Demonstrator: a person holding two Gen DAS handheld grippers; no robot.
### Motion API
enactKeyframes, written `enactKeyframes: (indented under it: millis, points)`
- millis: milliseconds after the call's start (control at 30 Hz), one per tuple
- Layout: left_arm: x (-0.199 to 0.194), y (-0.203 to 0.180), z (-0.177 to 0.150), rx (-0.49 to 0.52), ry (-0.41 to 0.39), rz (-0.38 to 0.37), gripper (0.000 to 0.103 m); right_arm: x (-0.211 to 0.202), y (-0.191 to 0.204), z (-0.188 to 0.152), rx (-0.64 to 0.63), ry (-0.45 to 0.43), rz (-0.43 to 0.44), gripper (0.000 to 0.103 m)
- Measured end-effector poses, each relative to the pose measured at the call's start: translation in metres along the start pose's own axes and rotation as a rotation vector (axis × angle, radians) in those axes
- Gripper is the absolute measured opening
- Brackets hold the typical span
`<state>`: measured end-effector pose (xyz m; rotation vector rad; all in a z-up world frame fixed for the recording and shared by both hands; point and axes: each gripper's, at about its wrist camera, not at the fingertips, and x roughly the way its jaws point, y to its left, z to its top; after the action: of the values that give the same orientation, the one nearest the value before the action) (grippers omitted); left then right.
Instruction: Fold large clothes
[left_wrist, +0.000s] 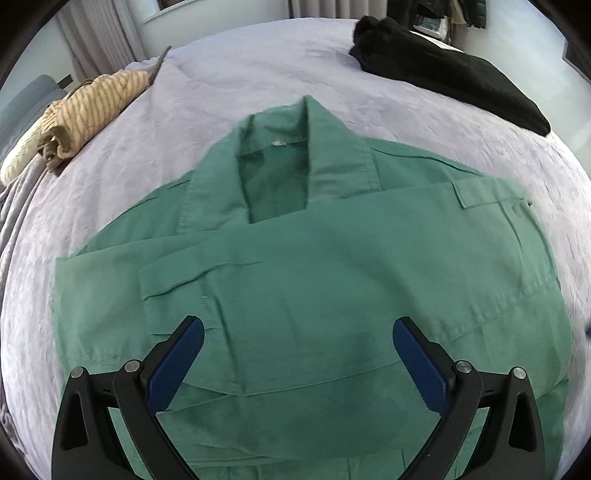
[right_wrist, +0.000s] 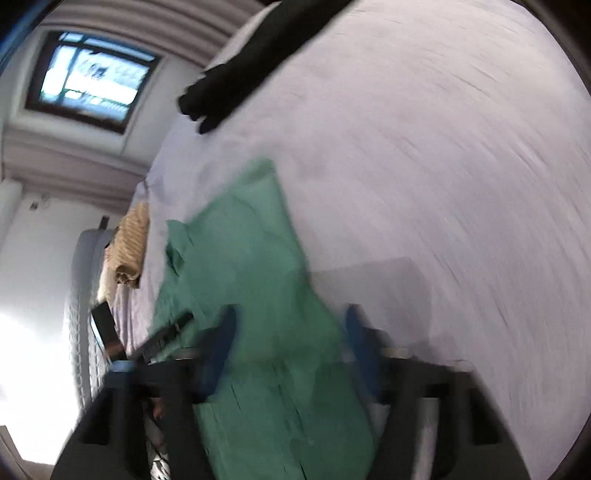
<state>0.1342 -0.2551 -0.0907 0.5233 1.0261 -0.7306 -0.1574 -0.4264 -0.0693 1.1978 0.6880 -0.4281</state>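
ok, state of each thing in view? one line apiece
green shirt: flat on the bed, collar up, sides folded in
striped garment: folded, at the bed's edge
black garment: folded, at the far side
left gripper: open above the shirt, holding nothing
right gripper: open, blurred, shirt edge between its fingers, not pinched
bed: covered by a lilac sheet

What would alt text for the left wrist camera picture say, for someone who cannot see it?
A green collared shirt, partly folded, lies flat on a pale lilac bedspread, seen between the open blue-padded fingers of the left gripper. A striped tan garment sits at the far left and a black garment at the far right.
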Motion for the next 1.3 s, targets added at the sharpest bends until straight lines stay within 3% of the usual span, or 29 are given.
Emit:
enactKeyframes:
  millis: [200, 233, 267, 400, 600, 800, 933, 1033, 1100, 1167, 1300]
  points:
    - [-0.006, 0.027, -0.007, -0.058, -0.016, 0.057, 0.102, 0.085, 0.009, 0.064, -0.017, 0.081, -0.019, 0.059]
    - [-0.004, 0.032, -0.008, -0.071, -0.018, 0.069, 0.102, 0.091, 0.004, 0.067, -0.01, 0.106, -0.018, 0.048]
    - [-0.004, 0.038, -0.01, -0.083, -0.018, 0.083, 0.102, 0.1, 0.006, 0.07, -0.003, 0.139, -0.012, 0.002]
    - [0.013, 0.051, -0.015, -0.102, 0.02, 0.107, 0.102, 0.085, 0.042, 0.077, -0.202, 0.042, -0.051, 0.002]
    - [0.041, 0.046, -0.01, -0.097, 0.005, 0.1, 0.103, 0.109, 0.01, 0.086, -0.194, 0.093, -0.148, 0.003]
    - [0.025, 0.06, -0.003, -0.075, 0.015, 0.105, 0.102, 0.081, 0.012, 0.08, -0.165, 0.077, -0.177, 0.009]
    - [0.004, 0.089, -0.01, -0.104, 0.007, 0.106, 0.102, 0.042, 0.028, 0.054, -0.201, 0.073, -0.131, 0.009]
    - [-0.004, 0.11, -0.021, -0.161, 0.032, 0.072, 0.102, 0.029, 0.04, 0.023, -0.233, 0.119, -0.094, 0.009]
    - [-0.003, 0.113, -0.028, -0.166, 0.044, 0.05, 0.094, 0.031, 0.047, 0.005, -0.265, 0.148, -0.093, 0.009]
    - [0.005, 0.109, -0.034, -0.152, 0.067, 0.043, 0.093, 0.038, 0.051, -0.012, -0.302, 0.176, -0.111, 0.009]
    - [0.029, 0.106, -0.05, -0.141, 0.082, 0.032, 0.093, 0.067, 0.026, -0.034, -0.297, 0.239, -0.245, 0.004]
